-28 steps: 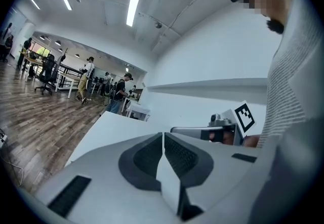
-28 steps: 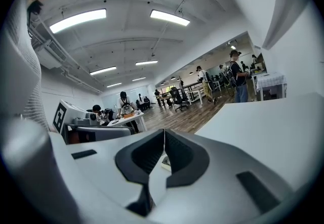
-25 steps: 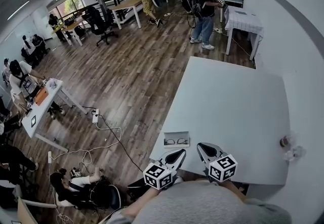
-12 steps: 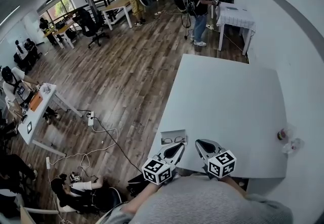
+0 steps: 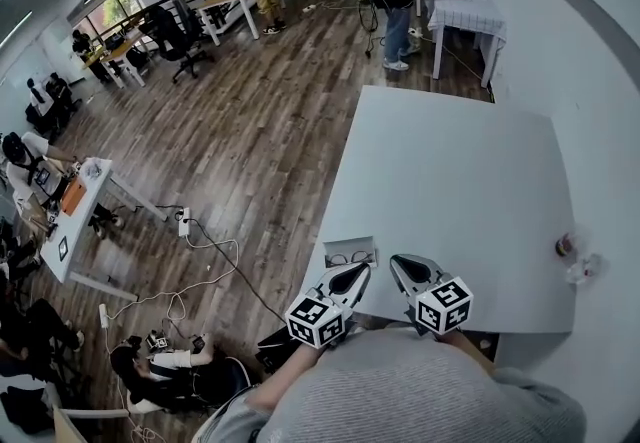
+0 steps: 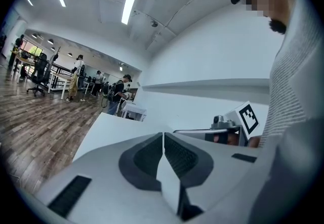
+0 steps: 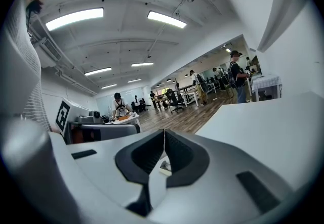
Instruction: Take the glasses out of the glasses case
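The open white glasses case [image 5: 350, 253] lies on the white table [image 5: 450, 181] near its front left corner, with dark-rimmed glasses inside it. My left gripper [image 5: 356, 273] is shut and empty, its tip just behind the case and a little to the right. My right gripper [image 5: 402, 265] hovers further right over the front edge, also shut and empty. In the left gripper view the jaws [image 6: 163, 137] meet with nothing between them, and the case is hidden. In the right gripper view the case [image 7: 164, 168] shows just below the shut jaws [image 7: 164, 134].
A small bottle and a clear object [image 5: 575, 259] sit at the table's right edge by the wall. Wooden floor with cables [image 5: 190, 231] lies left of the table. People stand and sit at desks [image 5: 75, 196] farther off.
The head view has shifted slightly. Both grippers stay shut near the table's front edge, and the case has not moved.
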Demonstrator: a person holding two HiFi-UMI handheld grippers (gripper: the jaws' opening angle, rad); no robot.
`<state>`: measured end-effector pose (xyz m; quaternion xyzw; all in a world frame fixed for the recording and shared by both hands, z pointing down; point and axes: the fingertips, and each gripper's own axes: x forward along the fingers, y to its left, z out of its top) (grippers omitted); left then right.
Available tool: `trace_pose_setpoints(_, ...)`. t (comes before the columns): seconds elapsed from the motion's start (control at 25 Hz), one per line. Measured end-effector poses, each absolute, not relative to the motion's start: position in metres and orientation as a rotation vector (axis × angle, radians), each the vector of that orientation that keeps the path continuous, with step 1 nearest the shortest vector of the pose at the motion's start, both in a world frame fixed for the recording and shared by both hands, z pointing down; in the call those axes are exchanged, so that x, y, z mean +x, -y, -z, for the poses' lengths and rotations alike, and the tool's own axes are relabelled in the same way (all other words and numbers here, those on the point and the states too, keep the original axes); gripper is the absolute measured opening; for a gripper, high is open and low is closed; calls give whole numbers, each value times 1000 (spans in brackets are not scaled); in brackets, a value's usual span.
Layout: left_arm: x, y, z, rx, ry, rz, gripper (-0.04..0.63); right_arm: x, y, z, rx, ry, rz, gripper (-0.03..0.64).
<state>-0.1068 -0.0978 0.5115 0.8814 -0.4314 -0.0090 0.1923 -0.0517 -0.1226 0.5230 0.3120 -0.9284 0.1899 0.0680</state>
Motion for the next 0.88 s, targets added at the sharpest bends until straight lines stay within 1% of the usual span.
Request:
trace_pose_setpoints(0.56, -157, 122, -518, 2520, 1267, -182, 20, -60, 121, -525, 958, 2801, -559, 15)
trace_pose_setpoints(0.6, -156, 124, -517, 2525, 1259, -185, 29, -59, 122, -525, 960, 2802, -558, 15)
trace_pose_setpoints(0.64, -154, 127, -516, 2529, 1251, -186, 54, -58, 123, -525, 960, 2802, -558, 15)
trace_pose_setpoints(0.68, -152, 129, -516, 2534, 1243, -188, 93, -57, 124, -525, 960, 2802, -559, 15)
trace_pose_setpoints(0.72, -151, 132, -516, 2541, 1233, -195, 105, -56, 125, -526, 960, 2802, -560, 15)
trace_pose_setpoints(0.88, -144, 139, -520, 2580, 1191, -271, 110, -55, 128, -527, 966, 2797, -567, 15)
